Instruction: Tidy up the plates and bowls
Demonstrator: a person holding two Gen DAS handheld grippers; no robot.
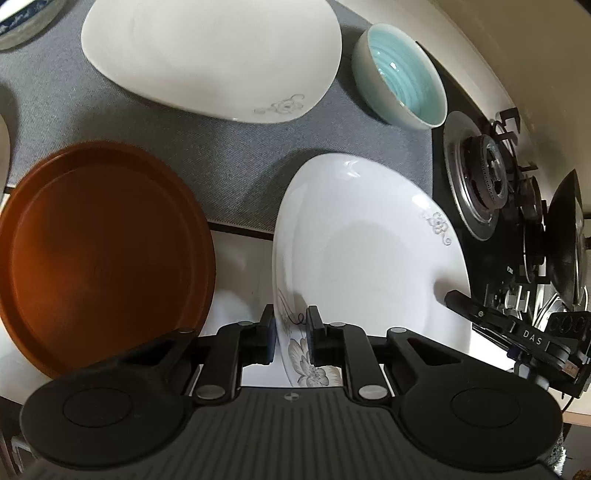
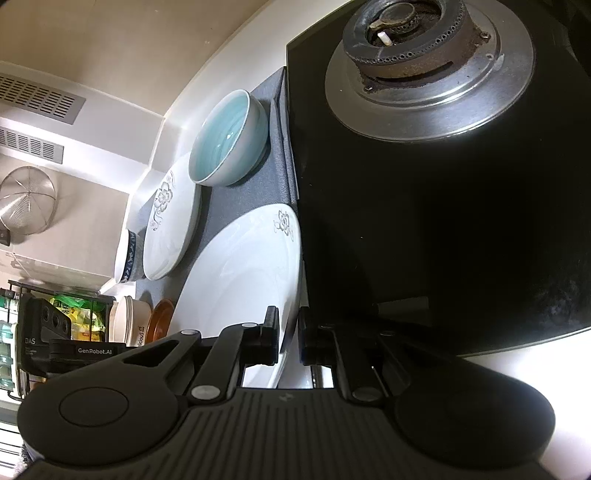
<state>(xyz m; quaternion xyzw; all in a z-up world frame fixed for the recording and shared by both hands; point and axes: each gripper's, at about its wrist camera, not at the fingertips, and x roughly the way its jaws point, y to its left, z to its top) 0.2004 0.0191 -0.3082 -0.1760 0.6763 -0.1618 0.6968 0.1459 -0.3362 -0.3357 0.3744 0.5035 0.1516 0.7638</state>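
Note:
A white flower-print plate (image 1: pixel 369 251) is held tilted on edge over the counter; it also shows in the right wrist view (image 2: pixel 240 273). My left gripper (image 1: pixel 291 332) is shut on its near rim. My right gripper (image 2: pixel 288 332) is shut on its opposite rim, and shows in the left wrist view (image 1: pixel 480 314). A second white plate (image 1: pixel 210 55) lies on the grey mat (image 1: pixel 55 96), also in the right wrist view (image 2: pixel 170 229). A light blue bowl (image 1: pixel 402 77) stands right of it (image 2: pixel 229 140). A brown plate (image 1: pixel 99 254) lies at left.
A gas hob (image 2: pixel 443 184) with a burner (image 1: pixel 484 177) borders the mat on the right. A blue-patterned bowl (image 1: pixel 26 18) sits at the mat's far left, also in the right wrist view (image 2: pixel 127 258). A rack with bags (image 2: pixel 74 314) stands further off.

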